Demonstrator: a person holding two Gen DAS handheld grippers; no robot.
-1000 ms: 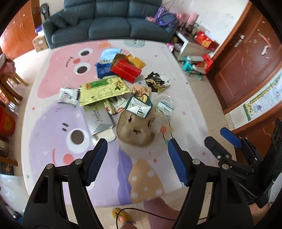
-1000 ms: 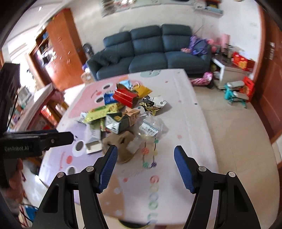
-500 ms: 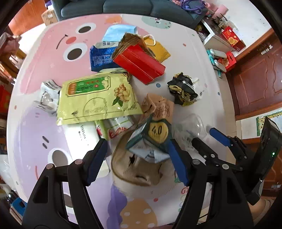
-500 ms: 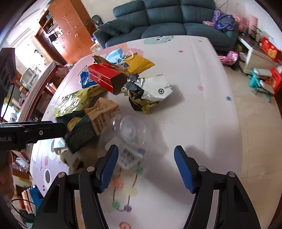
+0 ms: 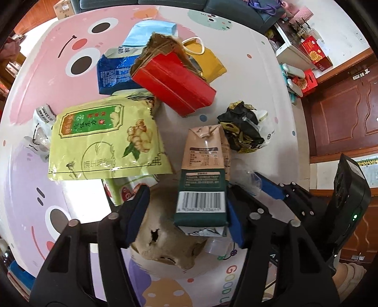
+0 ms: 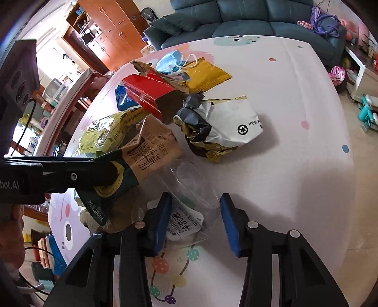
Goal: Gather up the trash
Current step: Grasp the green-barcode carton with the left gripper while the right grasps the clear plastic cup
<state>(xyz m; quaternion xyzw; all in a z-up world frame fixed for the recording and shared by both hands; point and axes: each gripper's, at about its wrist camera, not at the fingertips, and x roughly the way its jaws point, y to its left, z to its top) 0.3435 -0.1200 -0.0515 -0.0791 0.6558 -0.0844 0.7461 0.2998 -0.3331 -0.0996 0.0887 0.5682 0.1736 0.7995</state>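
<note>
I have brought both claws down from high over the mat [image 5: 70,35] into the trash pile, which a second ago sat small at mid-frame and now fills both views. The left claw [image 5: 186,212] straddles the brown-and-green milk carton [image 5: 203,174], the carton's right side against the right pad and a gap left to the other pad, so I call it released, not clamping. Half a second ago the carton showed its round yellow mark to this camera; now it shows the barcode face. The right claw [image 6: 195,219] is also spread wide, its pads on either side of a clear plastic cup [image 6: 189,189] with a printed label.

Only the left view shows the pile from above: the yellow-green pouch [image 5: 104,139] at centre left, the red box [image 5: 174,82] above centre, the blue bag [image 5: 113,70] to its left, and a tan crumpled sheet [image 5: 165,238] under the carton at lower centre. Only the right view shows the left claw [image 6: 104,170] from the side, lying along the carton [image 6: 141,153] at centre left, the white recycling-marked bag [image 6: 226,125] at centre, and the sofa [image 6: 236,21] along the top.

The carton lies tipped, gable end pointing away, dented along its upper edge.
</note>
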